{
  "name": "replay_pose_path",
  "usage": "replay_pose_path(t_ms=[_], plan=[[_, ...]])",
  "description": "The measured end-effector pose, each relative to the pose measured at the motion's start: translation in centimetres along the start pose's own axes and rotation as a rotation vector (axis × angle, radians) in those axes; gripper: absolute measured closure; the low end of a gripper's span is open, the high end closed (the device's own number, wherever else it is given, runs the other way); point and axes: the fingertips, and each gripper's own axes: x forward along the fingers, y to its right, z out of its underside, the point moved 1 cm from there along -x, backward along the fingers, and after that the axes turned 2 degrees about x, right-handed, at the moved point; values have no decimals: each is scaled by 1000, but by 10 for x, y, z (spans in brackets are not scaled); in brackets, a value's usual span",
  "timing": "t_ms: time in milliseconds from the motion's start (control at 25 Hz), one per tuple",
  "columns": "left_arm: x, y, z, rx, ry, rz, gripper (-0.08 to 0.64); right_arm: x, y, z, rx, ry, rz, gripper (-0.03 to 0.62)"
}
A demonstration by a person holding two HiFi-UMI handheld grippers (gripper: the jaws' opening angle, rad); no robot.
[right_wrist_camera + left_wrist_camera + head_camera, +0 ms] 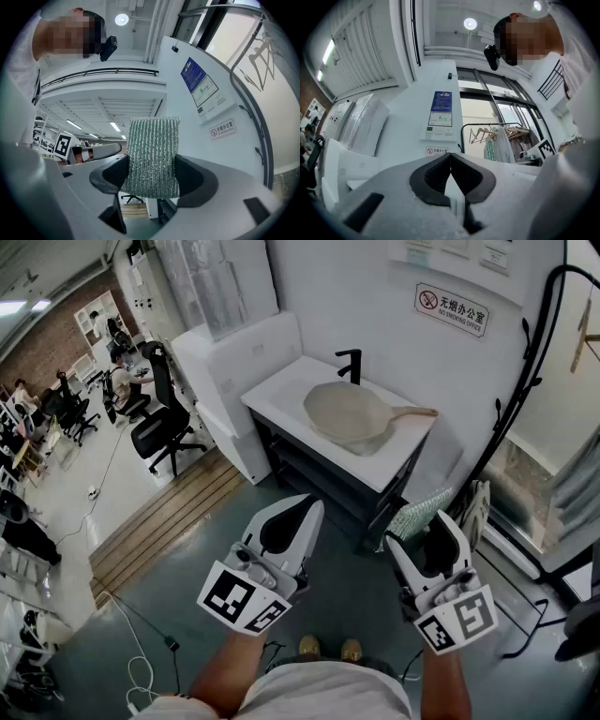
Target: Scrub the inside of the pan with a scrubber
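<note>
A green scrubber (153, 154) pinched in the right gripper (152, 174) and the left gripper (450, 165) pressed together on nothing, the person faces the pan (349, 416), well ahead on the white counter (281, 390). Its handle points right, the scrubber's side; it possibly lies bottom-up.

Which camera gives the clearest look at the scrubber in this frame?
The right gripper view: the green scrubber fills its centre, clamped in the right gripper. The head view shows only a small part poking out beyond that gripper. The left gripper view shows none of it.
</note>
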Motion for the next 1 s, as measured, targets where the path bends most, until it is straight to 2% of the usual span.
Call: replay_pose_path(t_ms=[560,1000], plan=[[-2,-6,0,-2,2,-3,543,4,3,-2,29,12,3,288],[-22,-43,-5,5,11,-19,545,30,-12,8,35,3,5,288]])
